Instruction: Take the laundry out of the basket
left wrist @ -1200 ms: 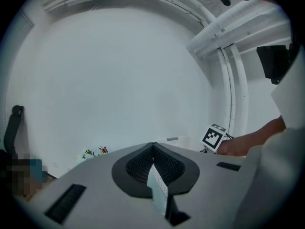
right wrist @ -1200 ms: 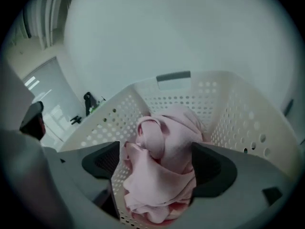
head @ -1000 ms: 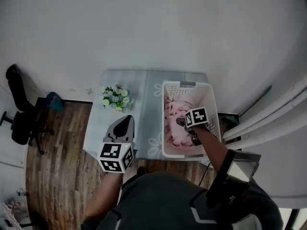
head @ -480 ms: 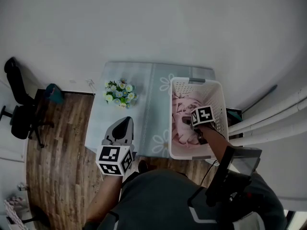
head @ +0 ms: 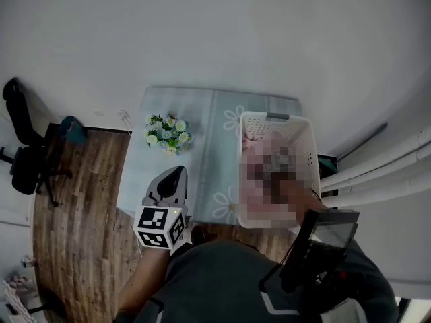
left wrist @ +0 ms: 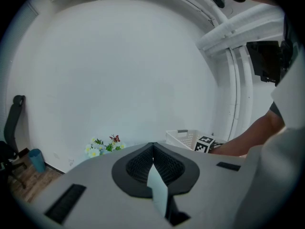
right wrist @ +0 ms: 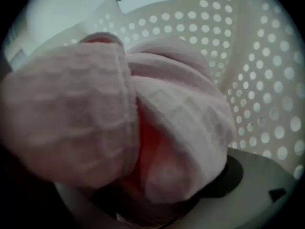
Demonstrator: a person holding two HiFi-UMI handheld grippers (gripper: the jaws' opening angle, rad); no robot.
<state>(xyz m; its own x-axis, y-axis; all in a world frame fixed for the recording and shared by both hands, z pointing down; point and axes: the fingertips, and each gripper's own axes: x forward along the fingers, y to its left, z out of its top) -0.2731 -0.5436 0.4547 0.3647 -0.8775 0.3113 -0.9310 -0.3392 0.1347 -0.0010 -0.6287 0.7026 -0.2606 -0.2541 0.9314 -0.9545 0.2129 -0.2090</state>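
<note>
At nine o'clock of the head view stands one black office chair (head: 20, 147), with one teal bin (head: 70, 128) just beside it. Next comes the left gripper (head: 177, 175), low over the near edge of the table (head: 202, 130). Its two fingers are pressed together tip to tip, with nothing between them. One bunch of flowers (head: 167, 133) sits on the table at twelve o'clock from that gripper. One white perforated basket (head: 248, 121) stands on the table at about two o'clock from it. The right gripper (right wrist: 155, 173) points steeply down inside the basket. Its jaws have just been opening and stand spread wide, one grey finger (right wrist: 259, 187) showing at five o'clock of its own view. The pink laundry (right wrist: 181, 109) lies in the basket, bulging up between those fingers and against the camera. It seems not yet pinched, though cloth covers most of the jaws. The laundry reads as one bundled heap; how many pieces it holds cannot be told.
</note>
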